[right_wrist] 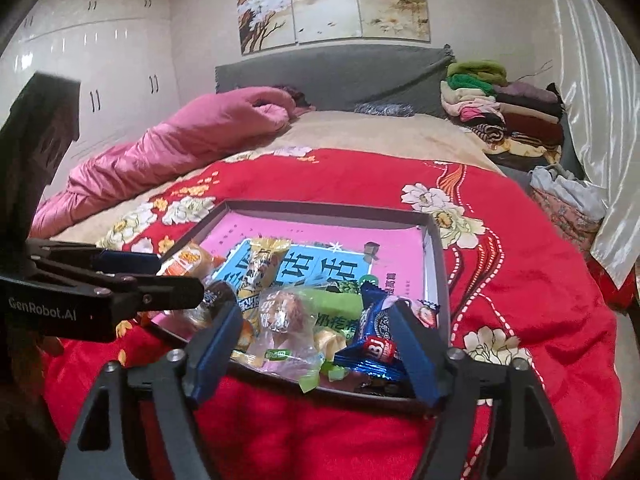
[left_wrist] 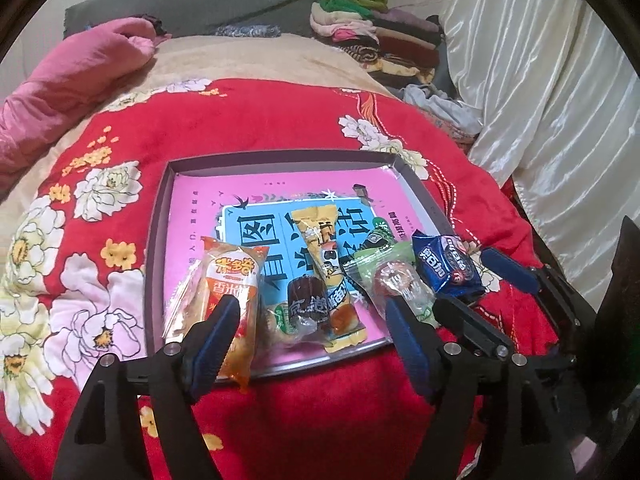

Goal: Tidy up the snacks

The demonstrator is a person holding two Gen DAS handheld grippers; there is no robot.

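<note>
A shallow dark-rimmed tray with a pink and blue printed floor lies on the red floral blanket. Along its near side lie an orange-white pack, a brown-capped sweet, a long yellow pack, a clear pack with a round brown pastry, a green pack and a blue cookie pack at the tray's right rim. My left gripper hovers open over the near snacks. My right gripper stands open around the pastry and blue packs, pads not pressing.
The tray rests on a bed with a red flowered blanket. A pink quilt lies rolled at the left, folded clothes are stacked at the far right, and a pale curtain hangs along the right side.
</note>
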